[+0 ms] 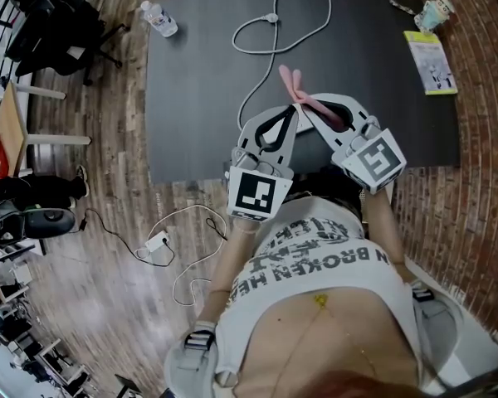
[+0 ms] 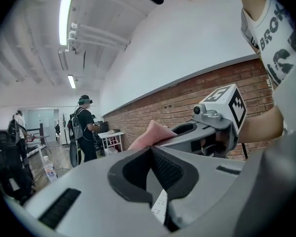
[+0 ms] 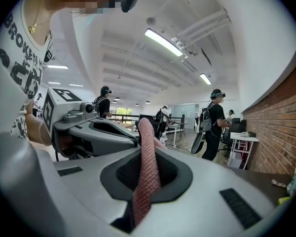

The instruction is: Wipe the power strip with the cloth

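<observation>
Cloth (image 3: 147, 164), pink, is clamped in the right tongs (image 3: 147, 152) above the near edge of the dark counter (image 1: 199, 98), just beside the clenched left tongs (image 2: 151, 154), with a white cable (image 1: 271, 18) looped beyond.

Both grippers are held over the near edge of the dark table (image 1: 199, 106), tips almost meeting. A pink cloth (image 1: 292, 81) lies along the right gripper (image 1: 305, 109) and pokes out past its tips, with the left gripper (image 1: 293, 110) right beside it. Also on the table are a looped white cable (image 1: 271, 17) toward the far side, a water bottle (image 1: 159, 19) at the far-left corner, and a cup (image 1: 436, 11) and a yellow-green booklet (image 1: 430, 60) far right.
</observation>
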{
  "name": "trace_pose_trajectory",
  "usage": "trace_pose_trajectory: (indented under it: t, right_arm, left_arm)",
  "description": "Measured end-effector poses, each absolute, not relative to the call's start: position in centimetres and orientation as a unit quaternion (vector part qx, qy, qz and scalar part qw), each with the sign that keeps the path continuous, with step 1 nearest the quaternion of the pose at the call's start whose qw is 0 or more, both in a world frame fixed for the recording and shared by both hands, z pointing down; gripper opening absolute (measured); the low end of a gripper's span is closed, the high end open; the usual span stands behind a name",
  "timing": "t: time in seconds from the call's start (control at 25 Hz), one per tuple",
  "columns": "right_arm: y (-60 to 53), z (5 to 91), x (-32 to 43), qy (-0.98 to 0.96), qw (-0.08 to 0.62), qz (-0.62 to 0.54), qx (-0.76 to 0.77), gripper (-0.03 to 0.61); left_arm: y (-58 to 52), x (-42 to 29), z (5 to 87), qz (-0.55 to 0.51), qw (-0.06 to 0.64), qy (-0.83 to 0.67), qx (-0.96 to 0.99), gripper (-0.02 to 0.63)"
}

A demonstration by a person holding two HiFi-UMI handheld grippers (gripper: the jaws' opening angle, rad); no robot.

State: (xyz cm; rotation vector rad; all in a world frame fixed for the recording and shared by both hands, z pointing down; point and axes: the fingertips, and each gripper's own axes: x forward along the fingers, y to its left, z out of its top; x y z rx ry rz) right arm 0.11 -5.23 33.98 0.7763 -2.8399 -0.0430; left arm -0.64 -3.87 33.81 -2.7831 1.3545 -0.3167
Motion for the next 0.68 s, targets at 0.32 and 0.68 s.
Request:
trace_pose_trajectory:
  t: [0.32,0.68]
  right_arm:
    - [-5.2,33.78,0.02,-0.96,0.098,-0.011,0.261,0.017]
    - [-5.08,34.14,0.07,-0.96,0.11,-0.015,0.256,0.017]
  left_arm:
    - [-3.73,-0.69,33.45,-0.096,0.011,0.435,-0.895,0.008]
    - [-3.78,-0.8,33.24,-0.098,0.027,0.432,-0.896,0.008]
